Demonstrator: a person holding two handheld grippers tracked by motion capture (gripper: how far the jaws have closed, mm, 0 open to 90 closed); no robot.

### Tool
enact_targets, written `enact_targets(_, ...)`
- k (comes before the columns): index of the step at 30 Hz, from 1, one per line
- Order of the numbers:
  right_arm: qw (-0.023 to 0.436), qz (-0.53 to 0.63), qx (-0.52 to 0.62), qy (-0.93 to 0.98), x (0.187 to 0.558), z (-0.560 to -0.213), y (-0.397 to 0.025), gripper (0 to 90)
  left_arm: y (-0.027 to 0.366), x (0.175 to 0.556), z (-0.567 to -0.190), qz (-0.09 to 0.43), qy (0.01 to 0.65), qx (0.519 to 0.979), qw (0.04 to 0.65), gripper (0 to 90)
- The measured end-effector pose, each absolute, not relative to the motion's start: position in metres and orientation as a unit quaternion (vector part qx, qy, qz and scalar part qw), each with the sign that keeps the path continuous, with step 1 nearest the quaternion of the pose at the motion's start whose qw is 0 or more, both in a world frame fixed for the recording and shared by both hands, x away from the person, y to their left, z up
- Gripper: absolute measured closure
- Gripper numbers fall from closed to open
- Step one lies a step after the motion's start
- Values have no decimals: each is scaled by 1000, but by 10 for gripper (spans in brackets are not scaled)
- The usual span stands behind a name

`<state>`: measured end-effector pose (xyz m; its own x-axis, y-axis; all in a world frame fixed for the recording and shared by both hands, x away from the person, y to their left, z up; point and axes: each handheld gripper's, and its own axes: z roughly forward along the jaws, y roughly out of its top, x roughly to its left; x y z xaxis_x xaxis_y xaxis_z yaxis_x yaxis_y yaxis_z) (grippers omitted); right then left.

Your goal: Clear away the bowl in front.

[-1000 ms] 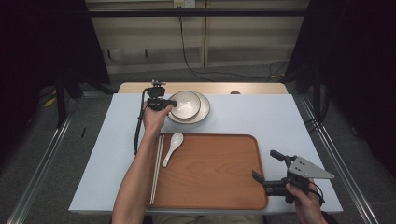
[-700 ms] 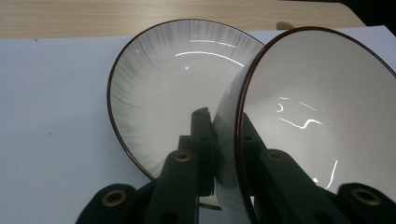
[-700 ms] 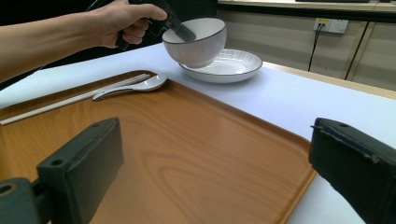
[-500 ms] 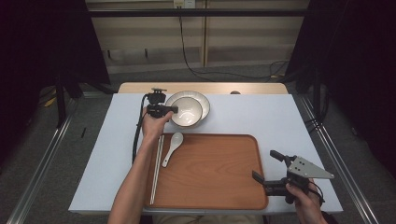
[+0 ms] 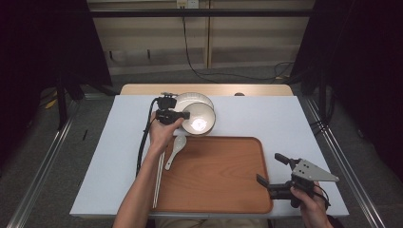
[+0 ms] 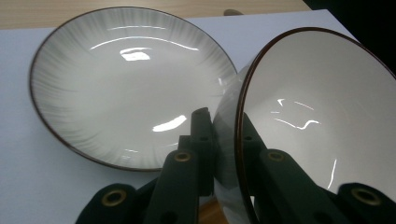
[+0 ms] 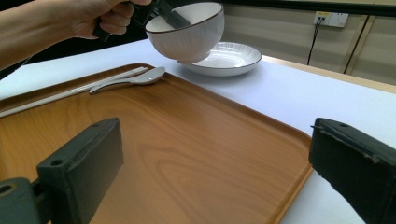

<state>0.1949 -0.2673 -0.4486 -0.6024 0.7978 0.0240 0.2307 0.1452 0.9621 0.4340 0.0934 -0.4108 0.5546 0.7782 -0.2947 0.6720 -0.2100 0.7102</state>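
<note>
White bowl (image 5: 198, 119) lifted off its plate (image 5: 190, 99), not yet on the wooden tray (image 5: 214, 173).
Your left gripper (image 5: 178, 115) pinches the bowl's rim, holding it over the tray's far edge; setting down remains. Right gripper (image 5: 272, 174) waits, jaws spread.

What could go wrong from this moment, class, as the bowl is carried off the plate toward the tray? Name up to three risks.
1. The left gripper pinches the bowl by its thin rim alone, and the bowl hangs tilted in the air; it could slip or swing out.
2. The bowl is just above the plate; a drop might chip both.
3. The spoon and chopsticks lie at the tray's left edge; setting down there could knock them.
</note>
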Motion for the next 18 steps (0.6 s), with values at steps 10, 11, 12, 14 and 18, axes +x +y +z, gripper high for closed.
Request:
enact_targets(10,260,540,362,714,196,-449,-267,29,77,421,-416,50,453,783,423,824)
enact_targets(11,260,541,361,714,196,-449,-267,28,77,421,-416,48,448,789,419,824)
enact_targets(12,259,542,360,714,196,-449,-267,28,76,420,-416,46,450,786,421,824)
enact_targets(14,258,541,362,714,195,-449,-267,28,74,417,-416,44,443,790,422,824)
enact_targets(18,259,542,360,714,196,-450,-267,28,68,412,-415,39,430,796,425,824)
